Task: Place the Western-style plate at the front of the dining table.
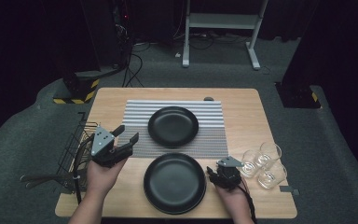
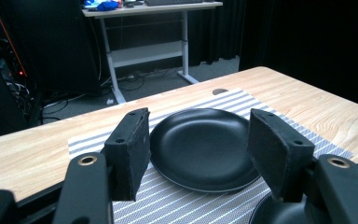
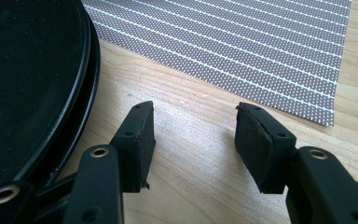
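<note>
A black plate (image 1: 173, 127) (image 2: 205, 147) lies on a grey striped placemat (image 1: 214, 140) (image 2: 186, 200) (image 3: 242, 51) in the middle of the wooden table (image 1: 242, 107). A second black plate (image 1: 175, 183) (image 3: 28, 70) rests near the front edge; a second rim under it suggests a stack. My left gripper (image 1: 127, 134) (image 2: 200, 128) hovers open above the mat's left edge, pointing at the far plate, with nothing between its jaws. My right gripper (image 1: 213, 172) (image 3: 193, 121) stands open low over bare wood, just right of the near plate, gripping nothing.
Three clear glasses (image 1: 262, 163) are grouped at the table's right, close to my right hand. A black wire basket (image 1: 74, 149) hangs off the left edge, with metal handles (image 1: 37, 178) sticking out left. A white desk frame (image 1: 221, 21) stands beyond the table.
</note>
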A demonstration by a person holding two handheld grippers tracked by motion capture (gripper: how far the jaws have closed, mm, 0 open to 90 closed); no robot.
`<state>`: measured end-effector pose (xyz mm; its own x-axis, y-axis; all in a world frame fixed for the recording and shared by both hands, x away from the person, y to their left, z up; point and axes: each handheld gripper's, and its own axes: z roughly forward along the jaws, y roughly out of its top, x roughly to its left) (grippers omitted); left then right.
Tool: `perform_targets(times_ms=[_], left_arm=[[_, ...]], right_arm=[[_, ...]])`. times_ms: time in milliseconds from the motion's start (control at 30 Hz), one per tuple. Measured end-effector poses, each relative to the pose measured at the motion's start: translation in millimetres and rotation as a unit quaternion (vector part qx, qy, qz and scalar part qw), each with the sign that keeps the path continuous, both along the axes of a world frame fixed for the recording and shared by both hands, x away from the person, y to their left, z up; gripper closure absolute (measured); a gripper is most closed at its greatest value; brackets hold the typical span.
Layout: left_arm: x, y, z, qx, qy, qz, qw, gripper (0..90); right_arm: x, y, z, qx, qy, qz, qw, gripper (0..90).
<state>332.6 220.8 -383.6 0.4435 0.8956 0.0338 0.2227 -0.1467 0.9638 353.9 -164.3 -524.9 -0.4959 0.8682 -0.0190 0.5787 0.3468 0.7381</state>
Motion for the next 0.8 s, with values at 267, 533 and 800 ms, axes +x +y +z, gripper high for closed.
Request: perform_targets(times_ms=[267,533,800], left_arm=[[-1.1,3.0,7.6,0.0,-0.002,0.005,1.0,39.9],[1.4,6.8,11.7,0.0,-0.003,0.007,1.0,39.8],[-1.9,11.4,17.2,-0.001,-0.007,0.008,0.9999,38.0]], right_arm=[[0.0,0.0,0.0,0.0,0.0,0.0,1.0,47.7],[0.1,0.0,0.0,0.0,0.0,0.0,1.0,47.7],[0.0,0.0,0.0,0.0,0.0,0.0,1.0,47.6]])
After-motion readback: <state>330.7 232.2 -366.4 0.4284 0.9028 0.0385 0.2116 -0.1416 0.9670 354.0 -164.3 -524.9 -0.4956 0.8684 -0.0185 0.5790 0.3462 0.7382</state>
